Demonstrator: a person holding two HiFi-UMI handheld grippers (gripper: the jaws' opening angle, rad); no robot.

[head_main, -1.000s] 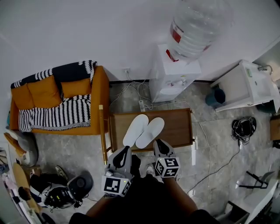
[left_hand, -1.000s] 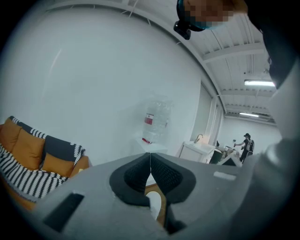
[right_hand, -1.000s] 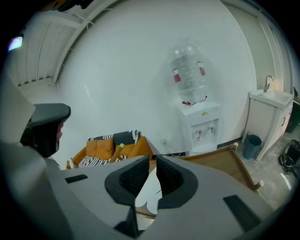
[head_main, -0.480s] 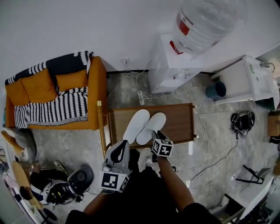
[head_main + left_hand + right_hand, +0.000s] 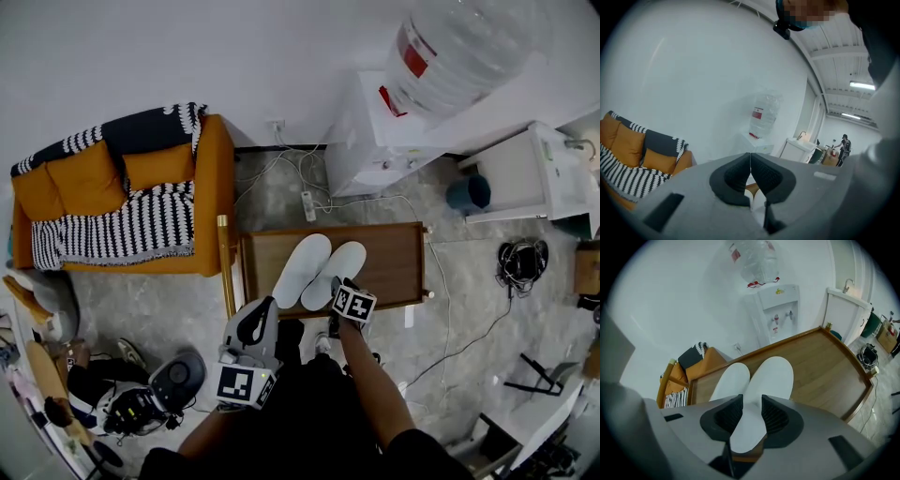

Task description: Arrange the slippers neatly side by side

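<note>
Two white slippers lie on the wooden table (image 5: pixel 392 266), side by side and touching along their length. Their heels are at the table's near edge and their toes point toward its far edge, both slanting a little to the right. They occupy the middle of the tabletop, somewhat nearer its left edge, and the right half of the wood is bare.

The right gripper (image 5: pixel 751 414) is at the near edge, on the heel end of the right-hand slipper (image 5: pixel 337 271). Its jaws stand a slipper's width apart, and the white sole fills the gap between the two ribbed pads, pinched narrower there than in front of them. The left-hand slipper (image 5: pixel 300 268) lies just beside the gripper's left jaw, and no gripper holds it.

The left gripper (image 5: pixel 750 163) is off the table, back by the person's body, short of the near left corner. Its jaws are together, the pads meeting along a thin line with nothing between them. It tilts upward toward the white wall (its own view takes in the wall and ceiling more than the table).

Beyond the far edge a white water dispenser (image 5: pixel 373 142) with a large clear bottle (image 5: pixel 461 54) on top stands against the wall. An orange sofa (image 5: pixel 212 192) with a black-and-white striped throw (image 5: pixel 112 232) sits past the left edge.
</note>
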